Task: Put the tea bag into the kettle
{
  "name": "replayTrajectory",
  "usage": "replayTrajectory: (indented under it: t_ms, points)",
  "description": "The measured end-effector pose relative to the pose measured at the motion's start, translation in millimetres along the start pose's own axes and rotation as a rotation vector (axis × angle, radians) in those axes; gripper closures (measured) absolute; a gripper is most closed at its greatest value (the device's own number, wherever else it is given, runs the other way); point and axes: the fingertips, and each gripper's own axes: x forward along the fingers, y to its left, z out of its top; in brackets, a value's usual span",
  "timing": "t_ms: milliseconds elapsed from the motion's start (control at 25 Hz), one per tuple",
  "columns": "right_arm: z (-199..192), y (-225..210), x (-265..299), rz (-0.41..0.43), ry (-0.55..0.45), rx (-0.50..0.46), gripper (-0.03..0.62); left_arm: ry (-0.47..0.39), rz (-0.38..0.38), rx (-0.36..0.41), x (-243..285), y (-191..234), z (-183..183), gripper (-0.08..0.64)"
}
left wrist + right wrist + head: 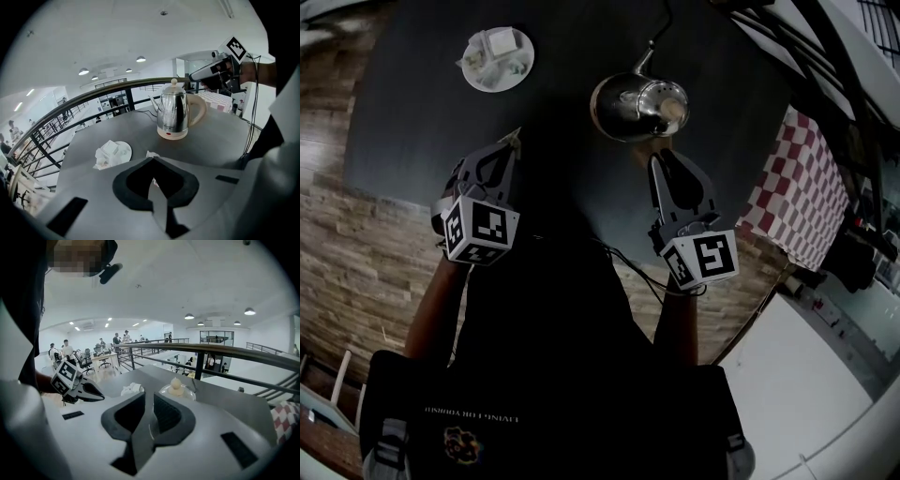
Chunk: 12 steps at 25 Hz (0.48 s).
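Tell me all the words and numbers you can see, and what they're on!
Nothing here reads clearly.
Dark garment: one pale printed line, upside down, too small to read.
Left marker cube and right marker cube: black-and-white squares, no letters.
Packets on the plate: too blurred to read.

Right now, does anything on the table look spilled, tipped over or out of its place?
Nothing stands out. The kettle stands upright with its lid on, the tea bags lie heaped on the plate, and I see no spill on the table.
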Motion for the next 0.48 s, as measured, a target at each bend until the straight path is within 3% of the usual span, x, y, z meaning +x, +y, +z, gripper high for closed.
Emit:
replayTrajectory:
  t_ms: [280,480]
  points:
    - [6.2,-26.5,-14.3,-0.025,-0.036,-0.05,0.529,-0.042,0.039,-0.019,-24.1,-20.0,17.0,0.554]
    - [8.4,-38.6,-4.1,-0.024,-0.03,-0.098,0.468,-0.042,0.065,-0.036,-38.6,-30.1,15.4,0.554]
